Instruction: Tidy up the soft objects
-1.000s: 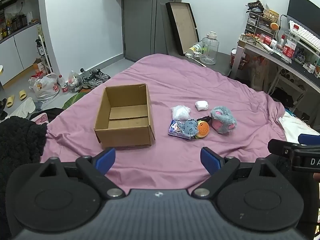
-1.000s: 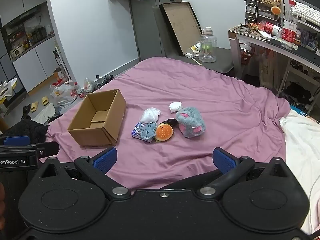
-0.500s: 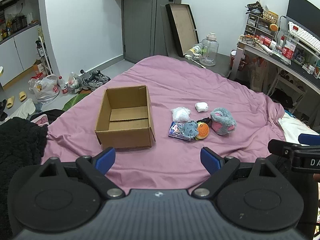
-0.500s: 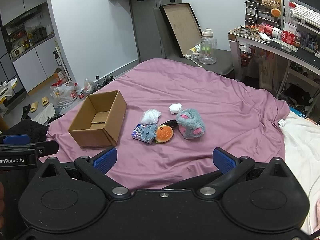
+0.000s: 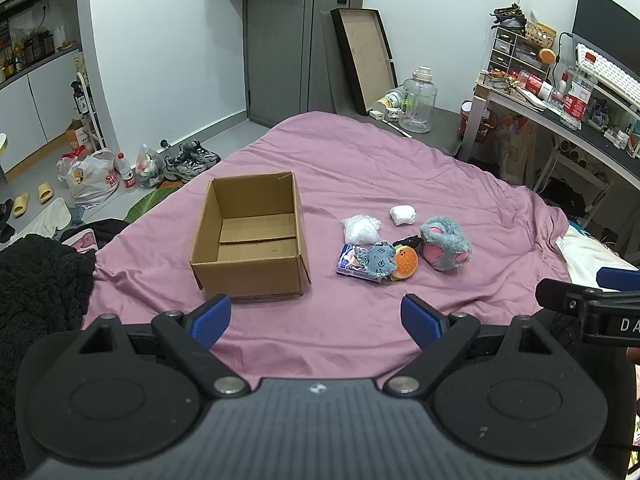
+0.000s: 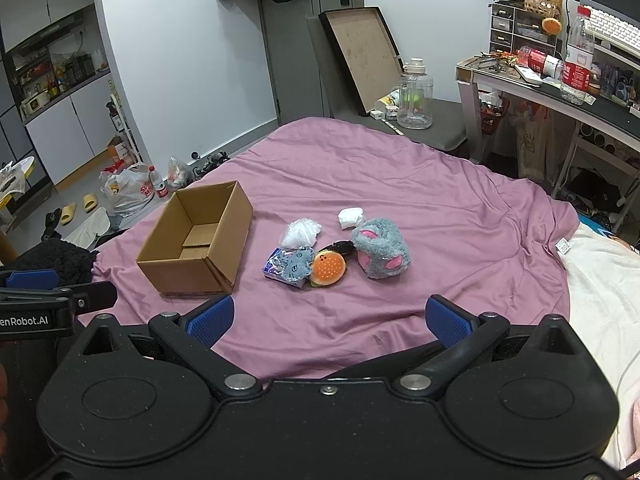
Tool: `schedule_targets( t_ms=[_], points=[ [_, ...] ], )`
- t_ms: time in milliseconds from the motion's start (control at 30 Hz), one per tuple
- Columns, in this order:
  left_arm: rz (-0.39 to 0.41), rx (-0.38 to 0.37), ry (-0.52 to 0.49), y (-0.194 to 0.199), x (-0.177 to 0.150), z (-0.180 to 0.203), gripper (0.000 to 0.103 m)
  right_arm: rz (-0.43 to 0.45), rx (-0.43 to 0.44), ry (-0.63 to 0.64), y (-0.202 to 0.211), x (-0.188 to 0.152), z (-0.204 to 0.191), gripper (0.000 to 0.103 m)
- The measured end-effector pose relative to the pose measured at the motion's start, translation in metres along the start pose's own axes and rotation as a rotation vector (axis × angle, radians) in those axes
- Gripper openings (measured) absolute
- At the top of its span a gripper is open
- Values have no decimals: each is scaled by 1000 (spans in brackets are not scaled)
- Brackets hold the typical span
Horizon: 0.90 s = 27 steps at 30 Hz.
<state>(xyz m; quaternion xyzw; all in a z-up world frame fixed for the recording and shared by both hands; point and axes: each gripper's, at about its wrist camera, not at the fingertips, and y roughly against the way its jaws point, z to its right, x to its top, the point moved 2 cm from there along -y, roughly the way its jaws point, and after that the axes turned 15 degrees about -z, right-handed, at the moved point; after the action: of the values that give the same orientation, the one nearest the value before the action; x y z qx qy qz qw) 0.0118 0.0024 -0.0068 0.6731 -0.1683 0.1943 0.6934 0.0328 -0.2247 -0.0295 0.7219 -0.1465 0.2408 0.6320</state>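
Observation:
An empty open cardboard box [image 5: 250, 236] [image 6: 196, 240] sits on the purple bedsheet [image 5: 360, 168] [image 6: 440, 208]. To its right lies a cluster of soft things: a grey plush paw [image 5: 446, 244] [image 6: 382, 248], an orange burger plush [image 5: 405, 263] [image 6: 329, 269], a small grey-blue plush [image 5: 380, 260] [image 6: 297, 265] on a tissue pack [image 5: 347, 264], a clear white bag [image 5: 362, 230] [image 6: 300, 232] and a white wad [image 5: 403, 214] [image 6: 350, 216]. My left gripper [image 5: 316, 320] and right gripper [image 6: 328, 318] hover open near the bed's front edge, holding nothing.
A black fleece [image 5: 40, 280] lies at the bed's left corner. A desk [image 6: 560, 92] with bottles stands on the right, a large water jug [image 5: 418, 100] on a chair behind the bed. Bags and shoes [image 5: 192, 160] litter the floor at left. A white blanket [image 6: 600, 300] lies on the right.
Both views have risen and drawn back slightly, so the box and toys sit a little lower in frame. Nothing on the bed has moved; both grippers stay open.

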Motion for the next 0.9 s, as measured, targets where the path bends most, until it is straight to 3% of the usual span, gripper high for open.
schedule_targets(
  t_ms=[900],
  points=[
    [-3,3,5,-3,-2,-1,91,-1,3,-3,-3,1,-1,103]
  ],
)
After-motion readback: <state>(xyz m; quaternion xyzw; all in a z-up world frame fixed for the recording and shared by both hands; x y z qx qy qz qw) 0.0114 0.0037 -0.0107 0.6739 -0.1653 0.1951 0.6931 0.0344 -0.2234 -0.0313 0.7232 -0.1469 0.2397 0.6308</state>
